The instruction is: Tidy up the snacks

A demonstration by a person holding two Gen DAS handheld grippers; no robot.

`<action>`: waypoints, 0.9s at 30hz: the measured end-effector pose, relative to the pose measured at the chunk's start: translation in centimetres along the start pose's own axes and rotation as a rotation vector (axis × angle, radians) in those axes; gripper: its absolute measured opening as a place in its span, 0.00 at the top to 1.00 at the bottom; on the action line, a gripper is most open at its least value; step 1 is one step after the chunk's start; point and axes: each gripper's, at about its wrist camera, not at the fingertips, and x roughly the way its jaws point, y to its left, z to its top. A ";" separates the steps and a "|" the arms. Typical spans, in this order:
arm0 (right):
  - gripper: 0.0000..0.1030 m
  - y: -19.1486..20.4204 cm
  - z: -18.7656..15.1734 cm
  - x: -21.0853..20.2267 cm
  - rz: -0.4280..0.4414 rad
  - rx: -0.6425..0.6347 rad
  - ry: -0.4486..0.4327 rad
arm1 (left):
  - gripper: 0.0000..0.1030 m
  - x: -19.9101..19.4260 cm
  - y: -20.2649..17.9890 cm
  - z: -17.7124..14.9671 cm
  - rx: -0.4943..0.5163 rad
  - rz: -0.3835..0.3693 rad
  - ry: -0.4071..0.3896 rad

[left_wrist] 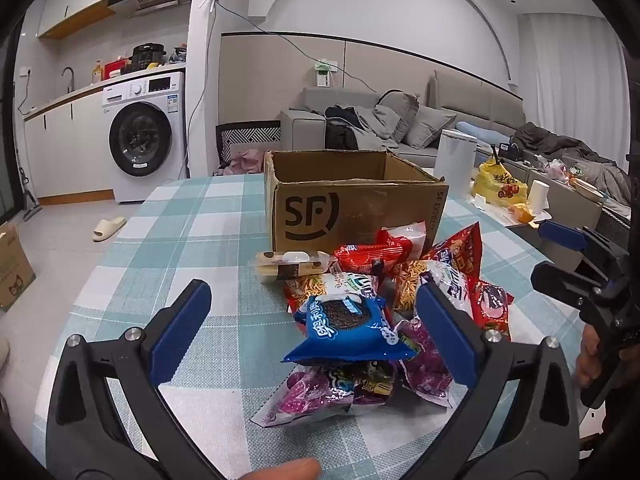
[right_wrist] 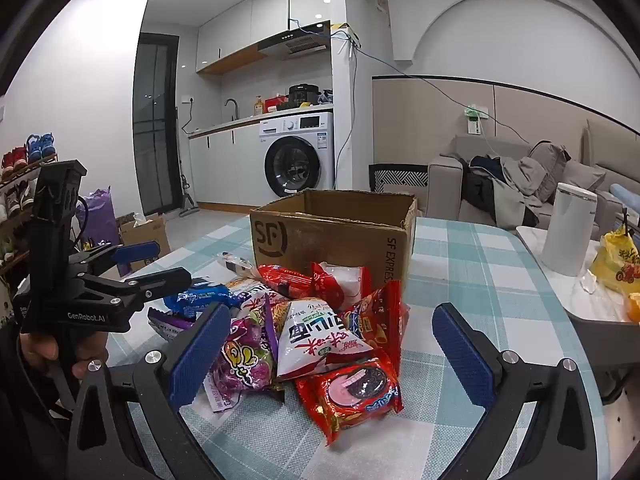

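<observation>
A heap of snack packs lay on the checked worktop, right in front of an open cardboard box printed "SF" on its face and "SF EXPRESS" along the side.

From the left wrist view, a blue Oreo pack sat on top of the heap at the near side, with purple packs beneath it and a pale wafer bar lying close against the box front. The right wrist view showed the other flank instead: a red Oreo pack nearest, a white-and-red noodle-snack pack propped above it, and a purple pack with yellow lettering to the side; the blue pack was only a sliver there, half hidden behind the other tool.

The left gripper stood wide apart, its pads either side of the blue Oreo pack; one pad looked to overlap the heap, though I could not tell whether it touched. It clamped nothing. The right gripper was equally wide, framing the red Oreo and noodle packs, gripping nothing.

Each view caught the opposite tool at its edge; the left one's body read "GenRobot.AI". A washing machine stood behind.
</observation>
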 end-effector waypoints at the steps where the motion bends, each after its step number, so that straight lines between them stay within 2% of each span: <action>1: 0.00 0.0 0.0 0.0 -0.001 0.000 0.002 | 0.01 0.0 0.0 0.0 0.000 0.001 -0.001; 27: 0.00 -0.1 0.1 0.1 -0.005 -0.005 -0.003 | 0.01 -0.2 -0.3 0.0 0.010 -0.008 -0.011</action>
